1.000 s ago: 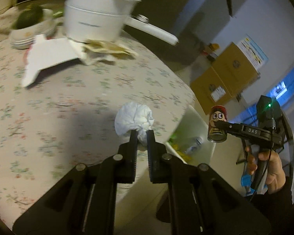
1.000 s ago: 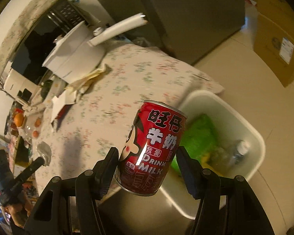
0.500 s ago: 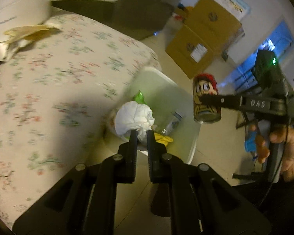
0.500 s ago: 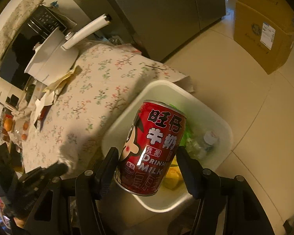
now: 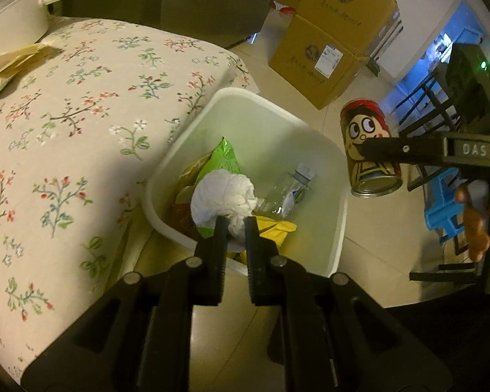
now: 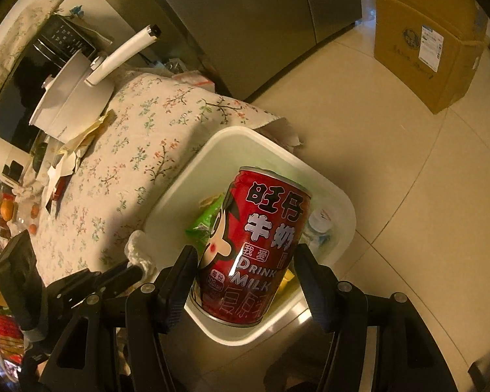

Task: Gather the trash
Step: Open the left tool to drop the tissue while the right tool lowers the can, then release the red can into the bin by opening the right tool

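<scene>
Pinching a crumpled white tissue between nearly closed jaws, the left gripper is hanging over the near rim of a white bin that is standing on the tiled floor just beside the table's right edge, while the right gripper is clamping a red milk-drink can across its body, jaws set about as wide as the can, and holding it tilted above the bin's near-right side. Both pieces are poised over the opening but are not yet released, so the drop looks to be the step in hand. Already lying inside the bin are a green wrapper, a clear plastic bottle and something yellow, suggesting the collecting is well under way. Farther left, on the flowered tablecloth, crumpled yellowish paper and white scraps are still sitting beside a white pot with a long handle, likely the trash that remains to be gathered after these two go in. Cardboard boxes are standing on the floor at the far right, well apart from the bin
</scene>
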{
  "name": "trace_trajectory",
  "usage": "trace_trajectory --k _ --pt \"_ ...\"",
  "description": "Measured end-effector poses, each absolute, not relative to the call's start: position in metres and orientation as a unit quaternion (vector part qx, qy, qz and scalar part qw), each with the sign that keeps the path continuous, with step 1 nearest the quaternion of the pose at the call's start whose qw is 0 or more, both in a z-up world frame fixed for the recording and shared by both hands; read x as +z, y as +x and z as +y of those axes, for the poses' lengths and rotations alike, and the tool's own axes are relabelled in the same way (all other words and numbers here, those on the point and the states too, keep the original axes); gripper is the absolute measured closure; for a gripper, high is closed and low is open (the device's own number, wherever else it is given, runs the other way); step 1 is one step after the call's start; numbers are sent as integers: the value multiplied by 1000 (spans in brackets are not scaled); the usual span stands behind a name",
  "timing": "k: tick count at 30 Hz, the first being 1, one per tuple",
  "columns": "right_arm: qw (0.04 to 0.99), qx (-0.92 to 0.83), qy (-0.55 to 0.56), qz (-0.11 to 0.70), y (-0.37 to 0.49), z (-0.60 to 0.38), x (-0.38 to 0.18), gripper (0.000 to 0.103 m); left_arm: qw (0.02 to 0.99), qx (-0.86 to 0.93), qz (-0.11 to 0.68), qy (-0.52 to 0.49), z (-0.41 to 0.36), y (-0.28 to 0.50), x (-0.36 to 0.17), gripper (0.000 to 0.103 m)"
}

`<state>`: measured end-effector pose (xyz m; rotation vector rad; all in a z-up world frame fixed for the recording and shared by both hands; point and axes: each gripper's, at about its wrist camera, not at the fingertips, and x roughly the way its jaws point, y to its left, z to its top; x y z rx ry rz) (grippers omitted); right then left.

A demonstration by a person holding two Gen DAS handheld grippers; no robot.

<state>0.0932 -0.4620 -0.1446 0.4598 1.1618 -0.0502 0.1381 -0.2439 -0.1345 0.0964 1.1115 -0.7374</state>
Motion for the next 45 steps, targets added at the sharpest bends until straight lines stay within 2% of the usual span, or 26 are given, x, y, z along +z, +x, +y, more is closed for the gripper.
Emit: trace_trajectory --k 1,6,12,19,21,22,37,41,45 --pt "810 -24 215 545 93 -462 -145 41 787 -341 511 53 -246 138 -137 91" --pt "808 -29 208 550 93 -463 -148 41 798 -327 502 66 -247 140 -135 59" --pt "802 -35 199 562 98 -459 -156 41 813 -303 494 52 -222 143 -116 38" --pt "791 -38 170 587 111 -442 -170 41 825 -259 500 45 -175 146 -103 32" --pt "788 -38 162 592 115 -435 -174 41 828 -247 502 40 -165 147 -101 23" --pt "788 -36 157 595 117 -431 -175 41 830 -242 501 36 -160 148 -99 22" --pt "786 -51 130 602 125 -398 -178 40 848 -203 489 -6 -81 145 -78 8" --pt "790 -52 140 595 128 -395 -172 32 852 -198 485 -15 -65 142 -73 5" --pt "797 -51 158 581 131 -393 -162 31 856 -190 481 -21 -50 141 -70 4"
